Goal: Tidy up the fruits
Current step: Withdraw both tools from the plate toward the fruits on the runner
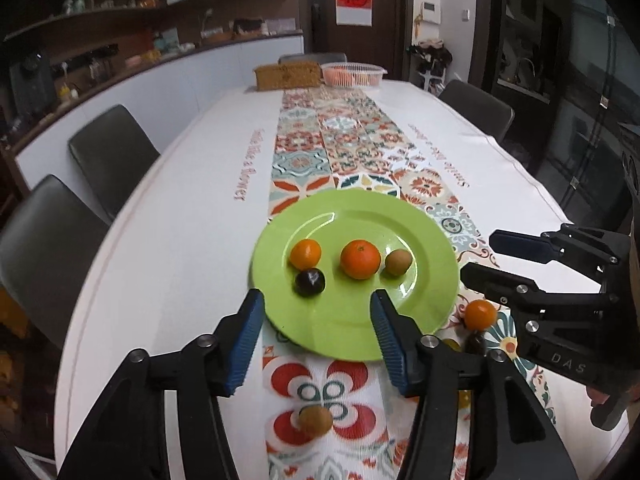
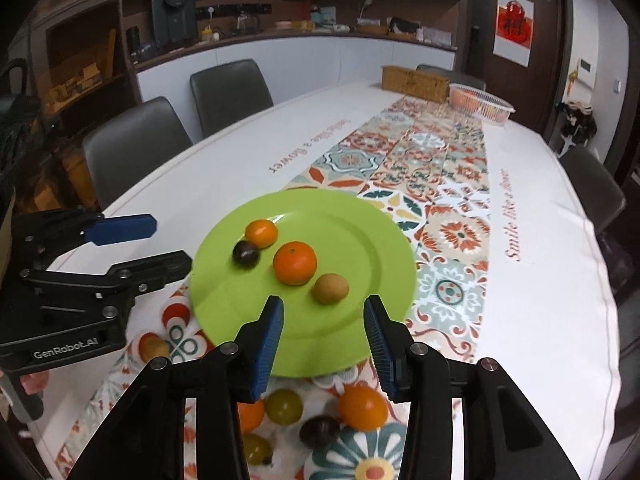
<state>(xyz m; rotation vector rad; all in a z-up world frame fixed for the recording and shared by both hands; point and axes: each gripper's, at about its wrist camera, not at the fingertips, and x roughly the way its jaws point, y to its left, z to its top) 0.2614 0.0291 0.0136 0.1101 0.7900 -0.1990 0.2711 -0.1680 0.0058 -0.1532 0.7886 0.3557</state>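
A green plate (image 1: 344, 328) (image 2: 360, 232) on the patterned runner holds a large orange (image 1: 360, 259) (image 2: 295, 263), a small orange (image 1: 305, 254) (image 2: 261, 233), a dark plum (image 1: 309, 282) (image 2: 245, 255) and a brown kiwi (image 1: 398, 262) (image 2: 330, 288). My left gripper (image 1: 318, 320) (image 2: 160, 242) is open and empty over the plate's near edge. My right gripper (image 2: 324, 320) (image 1: 476, 256) is open and empty, near the kiwi. Loose fruits lie before the plate: a kiwi (image 1: 316, 421) (image 2: 154, 348), an orange (image 1: 480, 314) (image 2: 363, 407), a dark plum (image 2: 320, 432), a green fruit (image 2: 284, 406).
A long table with a white cloth (image 1: 180, 240) and tiled runner (image 1: 344, 136). A wicker box (image 1: 287, 75) and a clear tub of fruit (image 1: 352, 74) stand at the far end. Grey chairs (image 1: 112, 156) line both sides. A counter runs along the left wall.
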